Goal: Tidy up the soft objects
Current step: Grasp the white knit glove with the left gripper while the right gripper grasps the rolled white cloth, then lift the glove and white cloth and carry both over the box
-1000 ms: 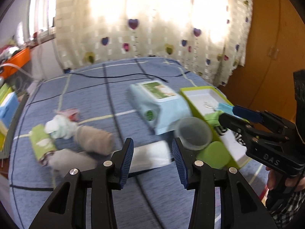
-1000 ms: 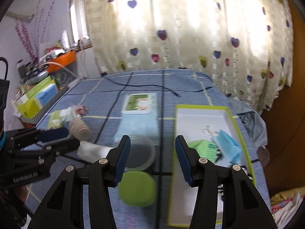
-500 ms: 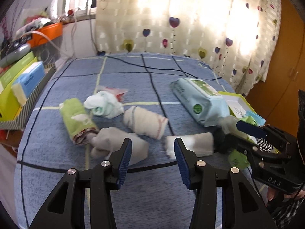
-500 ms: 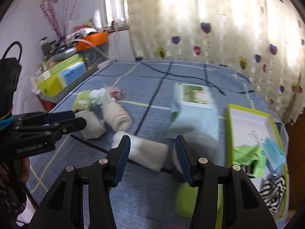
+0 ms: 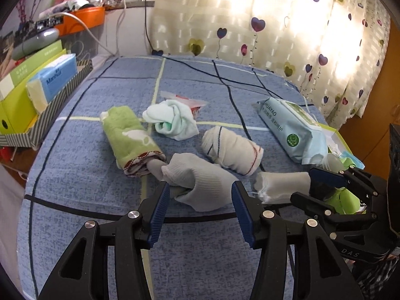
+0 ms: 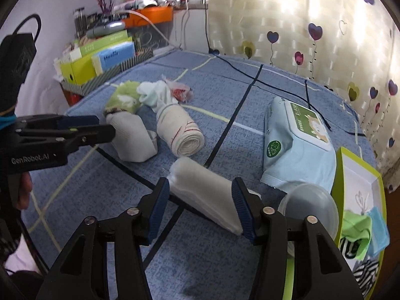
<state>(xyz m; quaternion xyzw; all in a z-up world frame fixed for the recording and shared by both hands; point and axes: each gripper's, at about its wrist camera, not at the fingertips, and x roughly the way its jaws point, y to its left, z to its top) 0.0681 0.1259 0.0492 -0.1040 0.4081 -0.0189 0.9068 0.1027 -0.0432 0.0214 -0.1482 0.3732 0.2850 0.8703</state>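
Left gripper (image 5: 198,208) jaws opening, straddling the rolled grey knit sock (image 5: 200,183) on the blue bed (image 5: 100,180), untouched. Right gripper (image 6: 200,206) jaws opening around the white folded cloth roll (image 6: 202,187), long axis diagonal across the gap.

right gripper (image 6: 200,206): jaws opening, a white rolled cloth (image 6: 203,193) lies between the blue pads, no press on it visible
left gripper (image 6: 100,127): reaches in from the left edge, its tips at a grey sock bundle (image 6: 133,138)
cream roll with red stitching (image 6: 181,135): just right of the grey bundle
green towel roll (image 6: 122,100): behind, beside a pale mint cloth (image 6: 155,93)
wet wipes pack (image 6: 295,145): right of centre on the blue bedspread (image 6: 225,80)
clear plastic bowl (image 6: 308,206): just in front of the pack
green-rimmed box (image 6: 360,165): far right, holding green, blue and striped fabrics
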